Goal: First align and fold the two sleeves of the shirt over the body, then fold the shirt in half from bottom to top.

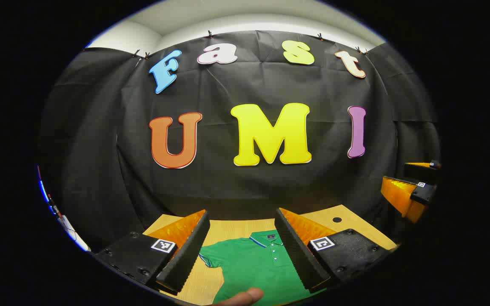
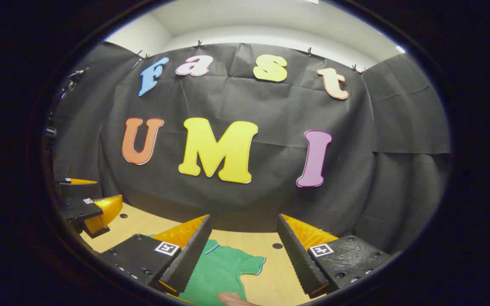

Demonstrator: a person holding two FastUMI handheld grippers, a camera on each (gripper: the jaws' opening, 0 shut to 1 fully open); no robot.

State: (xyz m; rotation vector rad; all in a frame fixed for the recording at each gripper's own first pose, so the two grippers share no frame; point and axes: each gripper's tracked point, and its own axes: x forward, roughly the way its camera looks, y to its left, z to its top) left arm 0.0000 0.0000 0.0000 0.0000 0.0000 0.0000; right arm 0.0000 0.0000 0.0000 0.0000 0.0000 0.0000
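Observation:
A green polo shirt (image 1: pixel 251 265) lies flat on a wooden table (image 1: pixel 236 228), collar toward the booth wall, with its left short sleeve (image 1: pixel 209 257) spread out. My left gripper (image 1: pixel 241 248) hovers open above the shirt's chest and collar, holding nothing. In the right gripper view the shirt (image 2: pixel 217 272) shows its other short sleeve (image 2: pixel 251 262) lying out to the side. My right gripper (image 2: pixel 241 250) is open above that sleeve and the bare wood beside it. Each gripper shows at the other view's edge: the right gripper (image 1: pixel 411 191), the left gripper (image 2: pixel 87 208).
A fingertip (image 1: pixel 245 297) pokes in at the bottom of the left gripper view, and another fingertip (image 2: pixel 232 299) at the bottom of the right gripper view. The table has a small round hole (image 1: pixel 337 219) near its back corner, the same hole (image 2: pixel 277 245) beyond the sleeve. The black cloth wall stands right behind the table.

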